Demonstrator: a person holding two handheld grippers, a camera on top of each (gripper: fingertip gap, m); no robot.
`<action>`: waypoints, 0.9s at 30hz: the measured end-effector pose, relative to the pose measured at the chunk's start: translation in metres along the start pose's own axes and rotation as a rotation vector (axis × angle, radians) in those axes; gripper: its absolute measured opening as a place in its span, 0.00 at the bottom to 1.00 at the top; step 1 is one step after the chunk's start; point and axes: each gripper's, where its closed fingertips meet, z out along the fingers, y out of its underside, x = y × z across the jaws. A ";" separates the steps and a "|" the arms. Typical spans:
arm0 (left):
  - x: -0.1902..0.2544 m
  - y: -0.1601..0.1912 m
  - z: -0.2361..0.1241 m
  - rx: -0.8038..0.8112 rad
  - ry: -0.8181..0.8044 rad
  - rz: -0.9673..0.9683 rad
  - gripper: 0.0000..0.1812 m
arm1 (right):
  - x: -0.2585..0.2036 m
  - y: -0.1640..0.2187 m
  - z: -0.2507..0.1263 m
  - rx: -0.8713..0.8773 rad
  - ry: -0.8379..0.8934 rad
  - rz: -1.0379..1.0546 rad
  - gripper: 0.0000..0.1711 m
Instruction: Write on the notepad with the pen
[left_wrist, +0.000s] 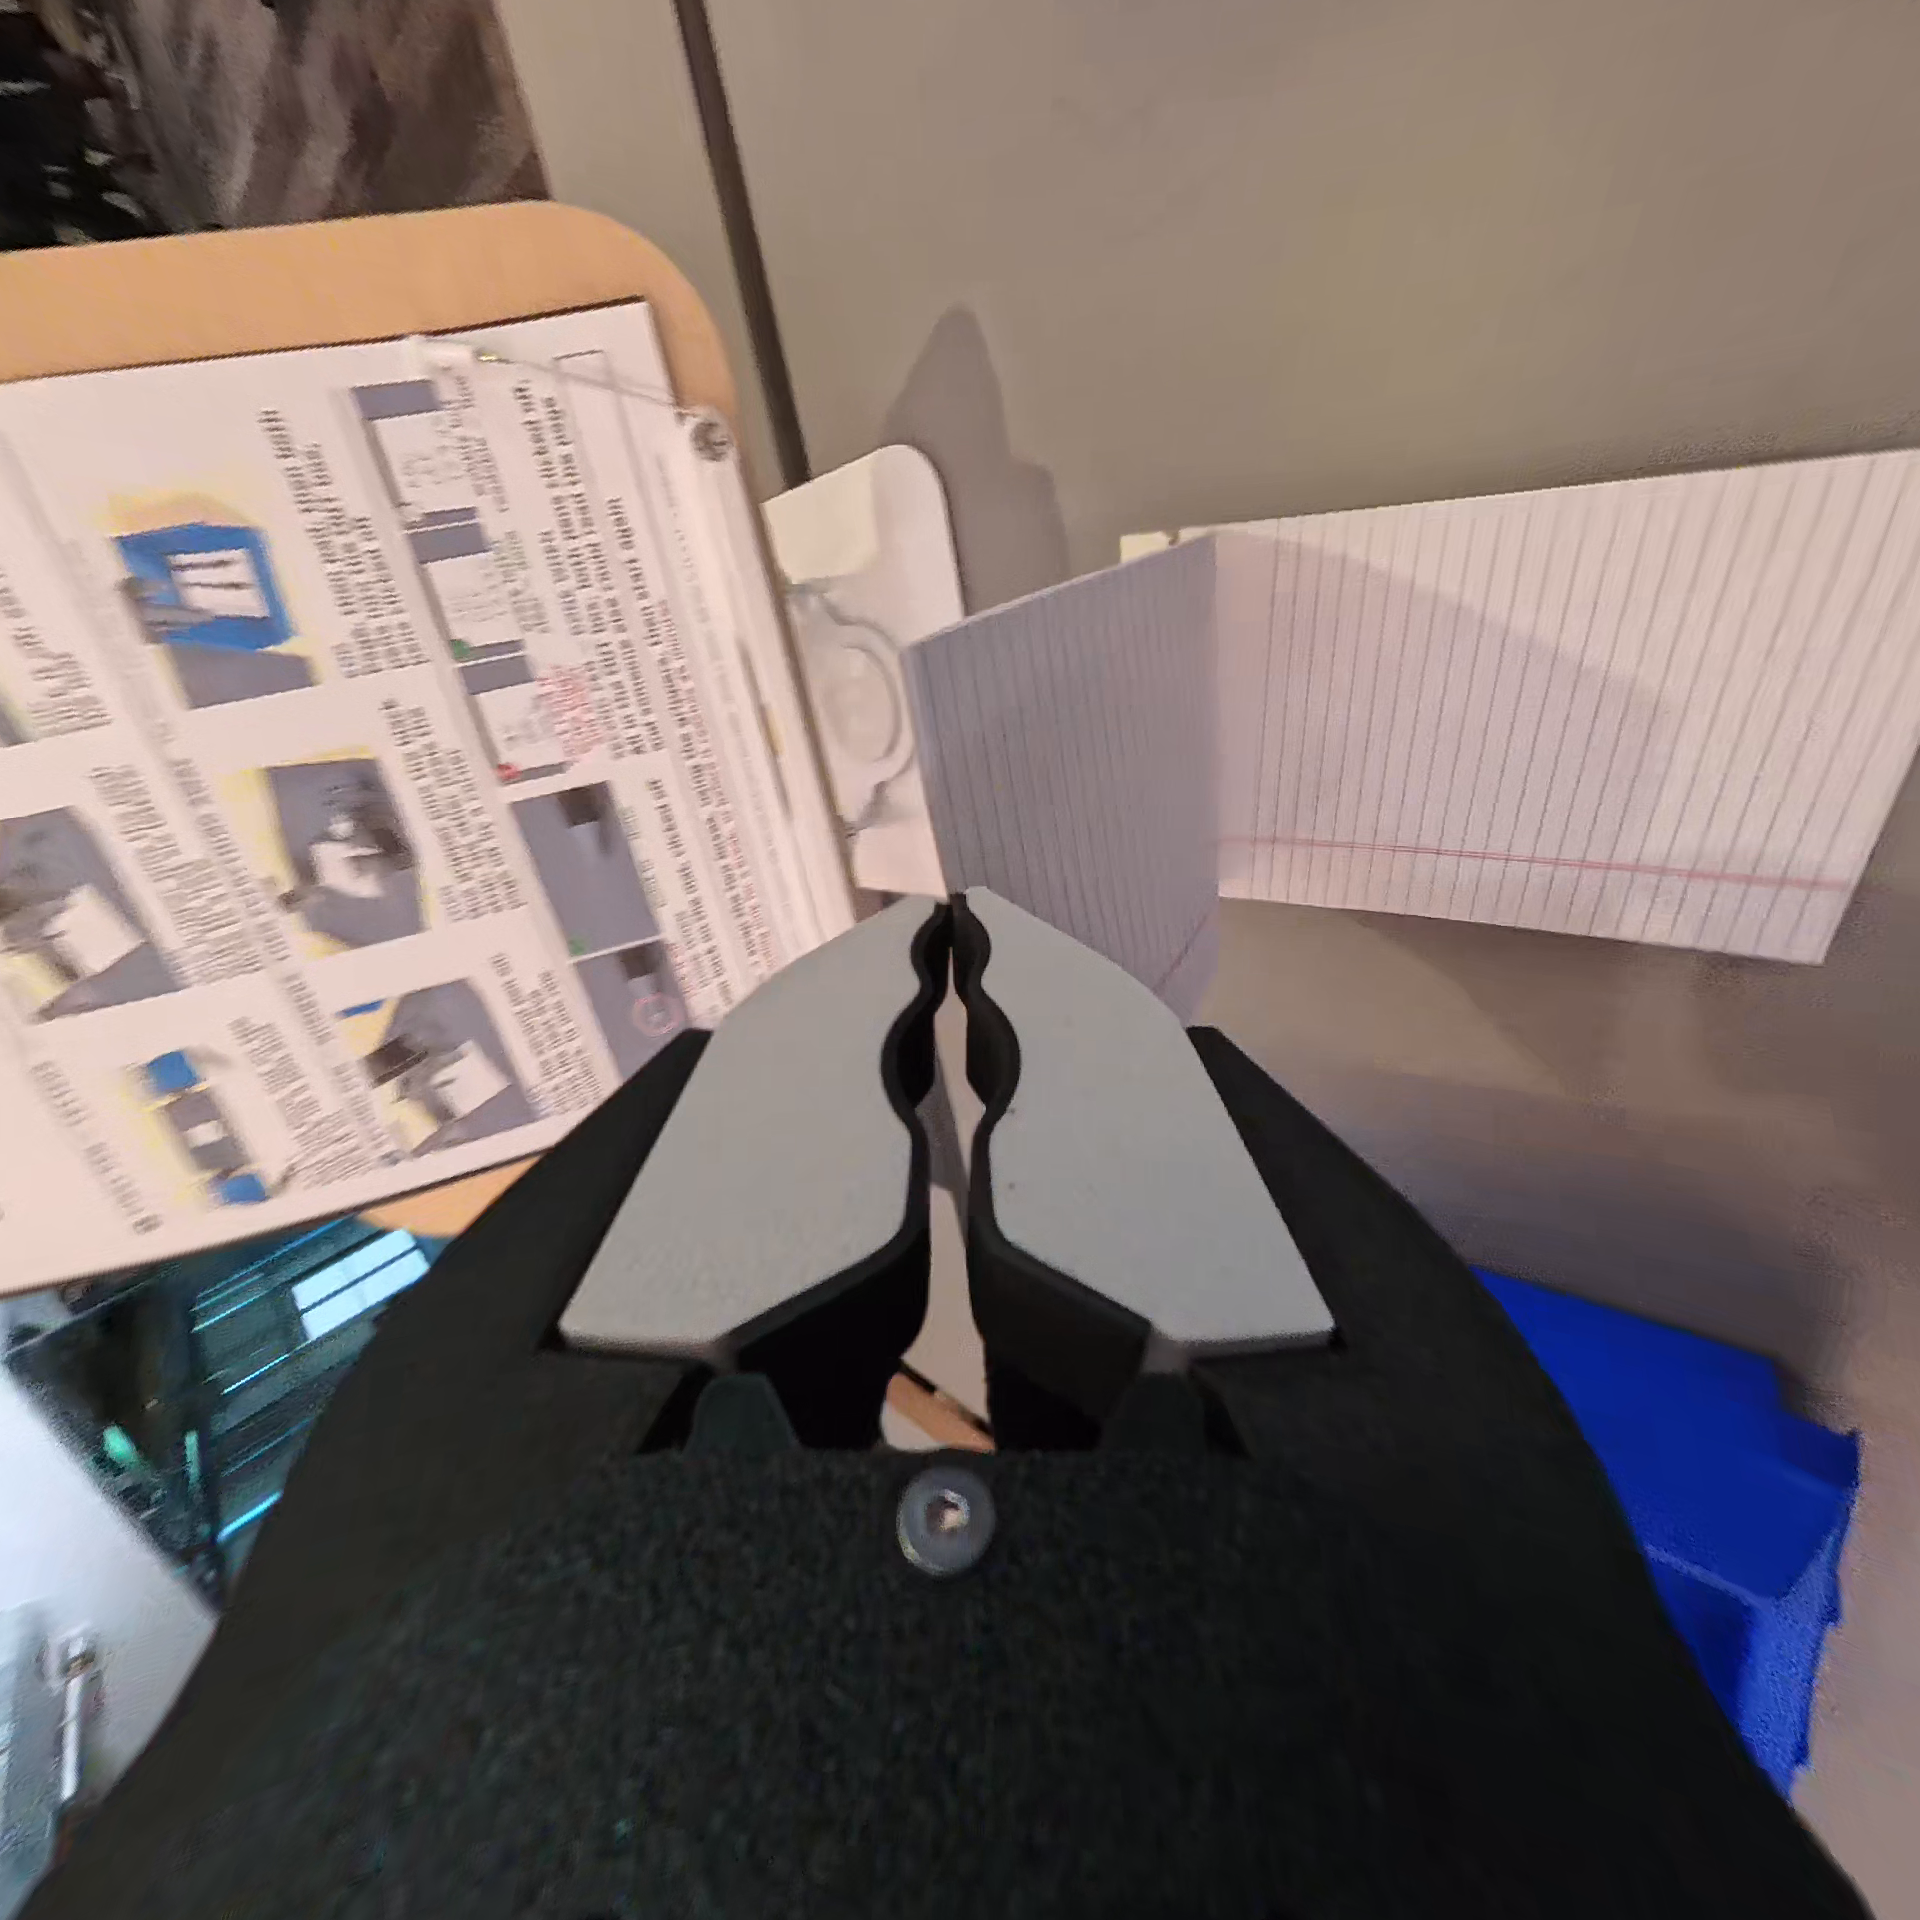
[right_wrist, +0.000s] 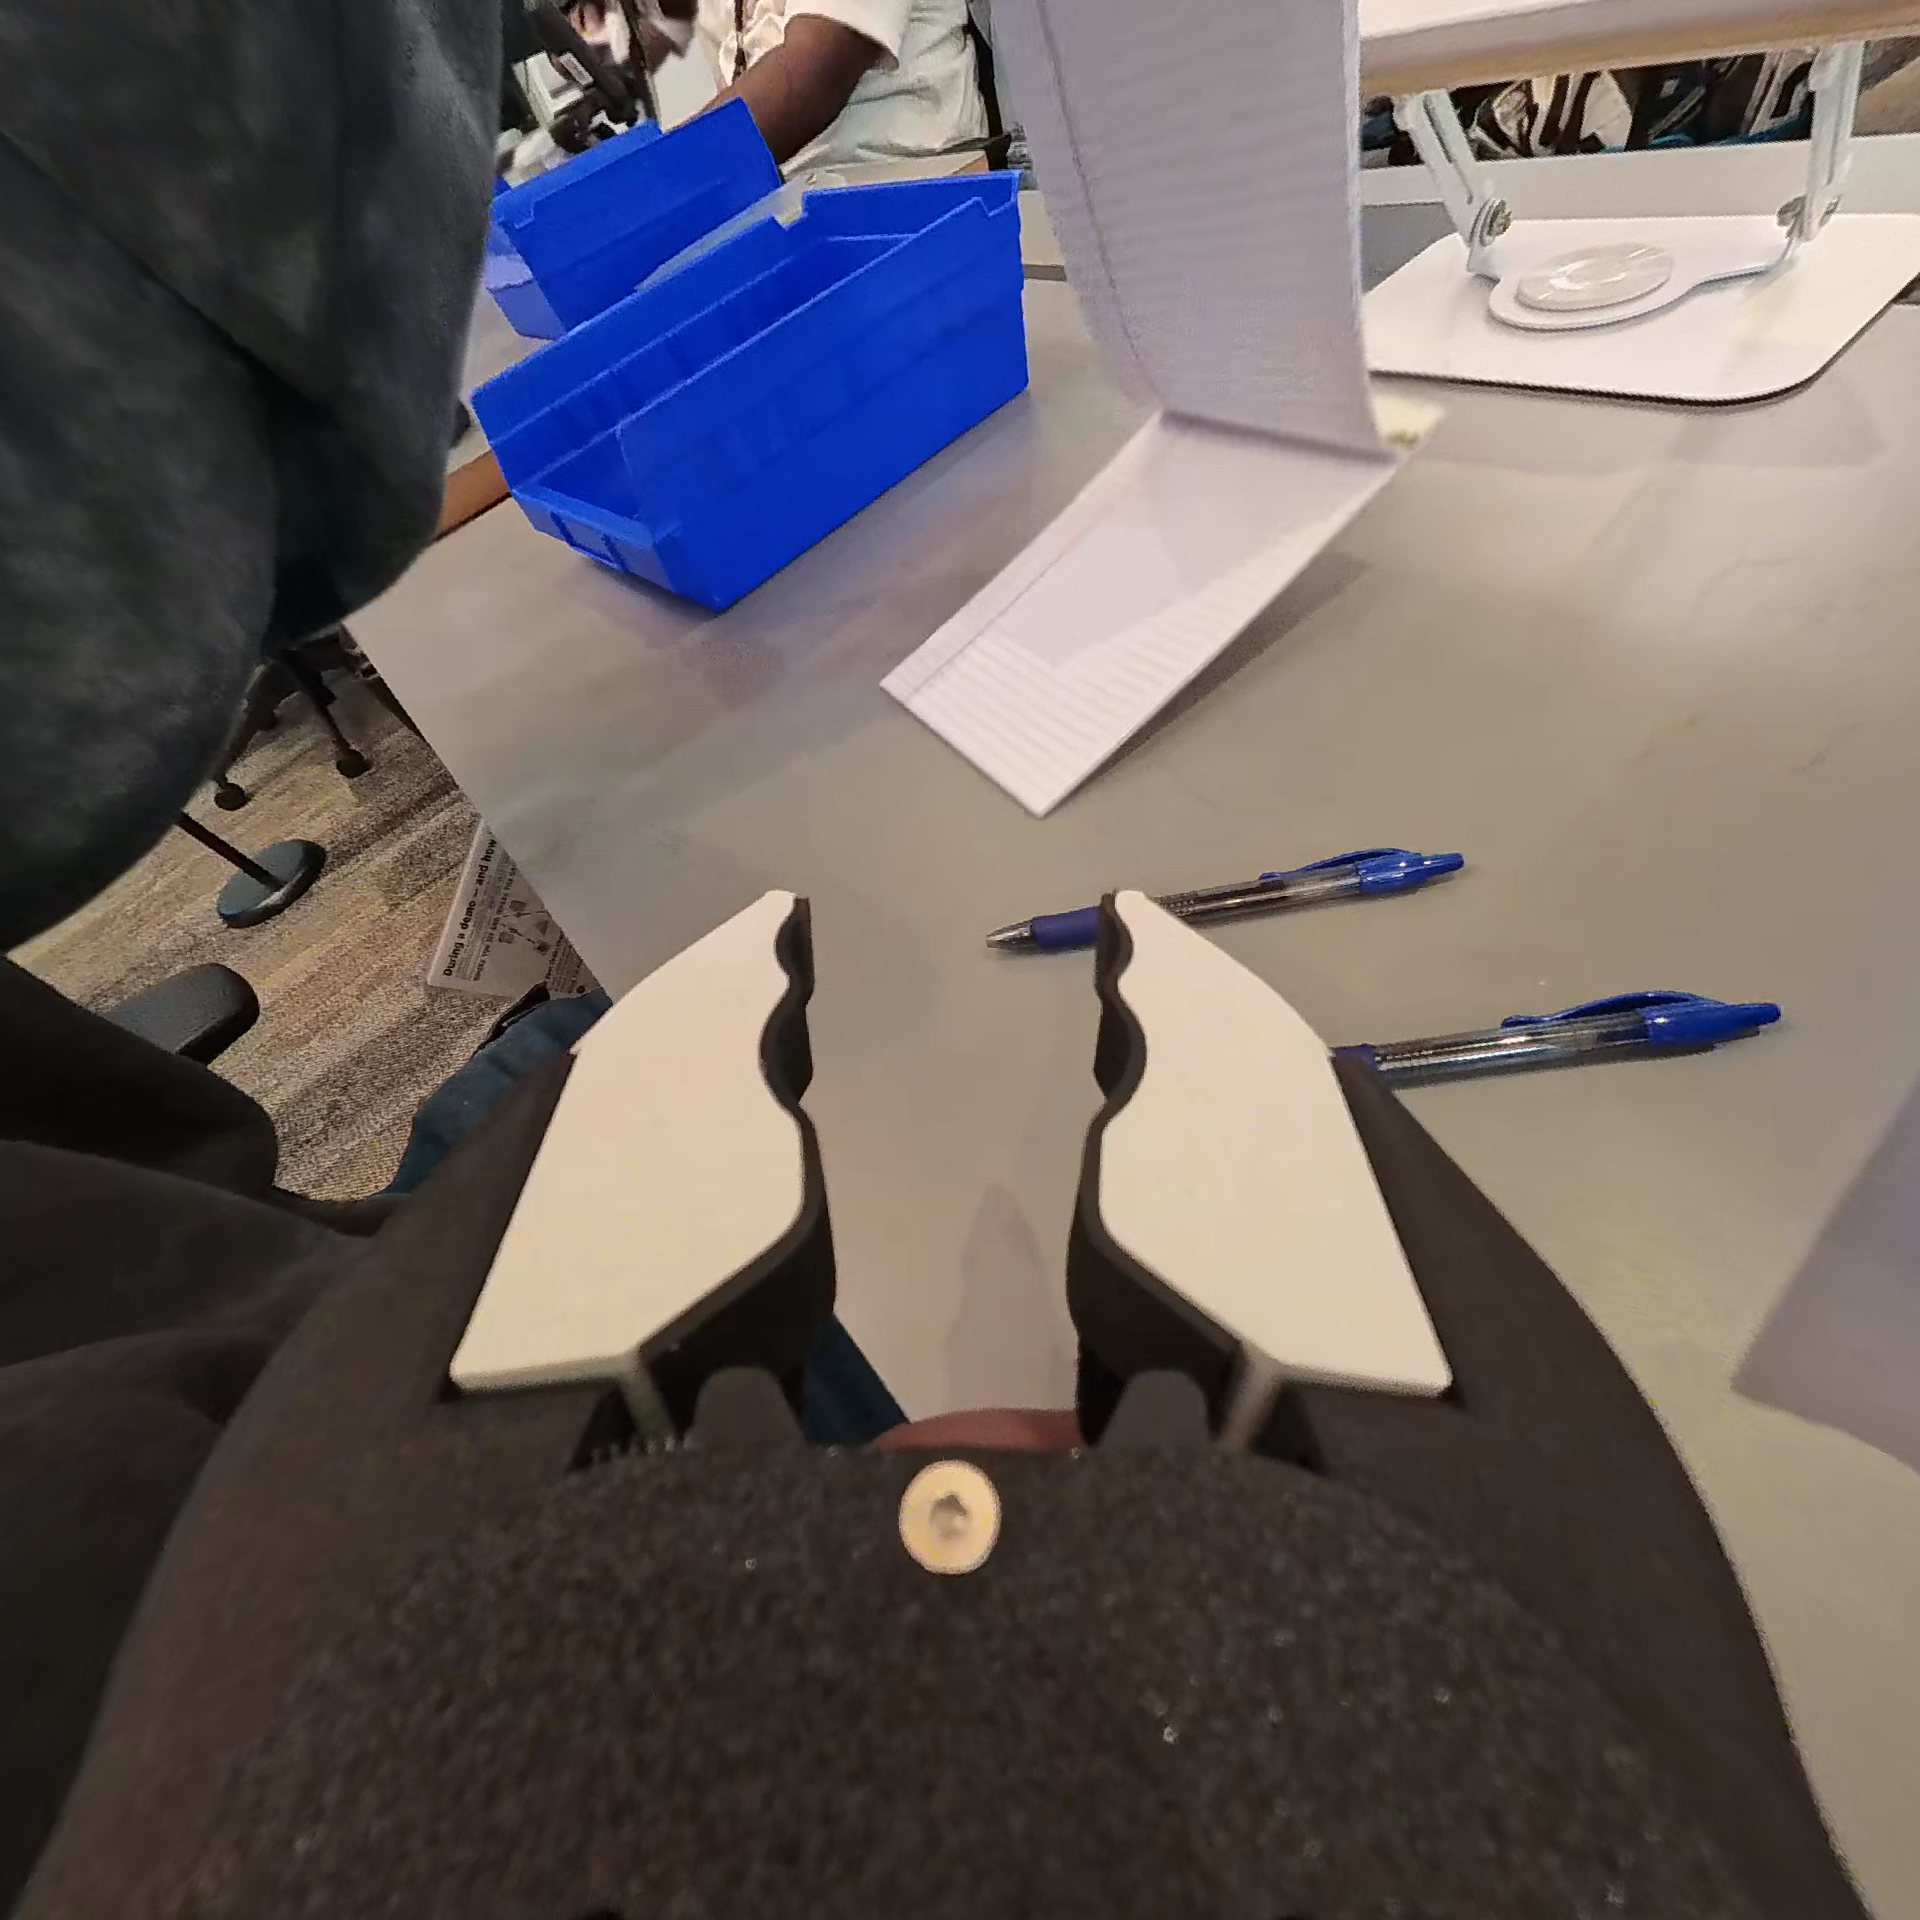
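A white lined notepad (right_wrist: 1091, 623) lies on the grey table (right_wrist: 1558, 675). Its top page (right_wrist: 1195, 208) is lifted upright and runs out of the top of the right wrist view. In the left wrist view my left gripper (left_wrist: 954, 912) is shut, with the edge of that lifted page (left_wrist: 1060, 790) pinched at its tips, and the rest of the notepad (left_wrist: 1538, 727) lies flat beyond. My right gripper (right_wrist: 951, 914) is open and empty over the table. Two blue pens lie to its right, one (right_wrist: 1247, 894) by the right finger, the other (right_wrist: 1558, 1039) nearer.
Two blue bins (right_wrist: 769, 384) (right_wrist: 623, 208) stand left of the notepad. A white stand base (right_wrist: 1621, 301) sits behind it. A wooden board with a printed sheet (left_wrist: 312, 727) is at the left gripper's left. A dark sleeve (right_wrist: 208, 364) fills the left. A person (right_wrist: 862, 73) sits opposite. Tip to tip, the grippers are about 30 cm apart.
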 end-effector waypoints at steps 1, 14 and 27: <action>0.007 -0.001 0.009 -0.002 0.025 -0.007 0.00 | 0.001 0.001 0.000 -0.001 0.001 0.001 0.30; 0.094 -0.024 0.020 0.104 0.316 -0.214 0.01 | 0.008 0.011 0.005 -0.021 -0.009 0.032 0.30; 0.197 0.032 0.029 0.152 0.406 -0.893 0.25 | 0.008 0.021 0.016 -0.063 -0.017 0.034 0.31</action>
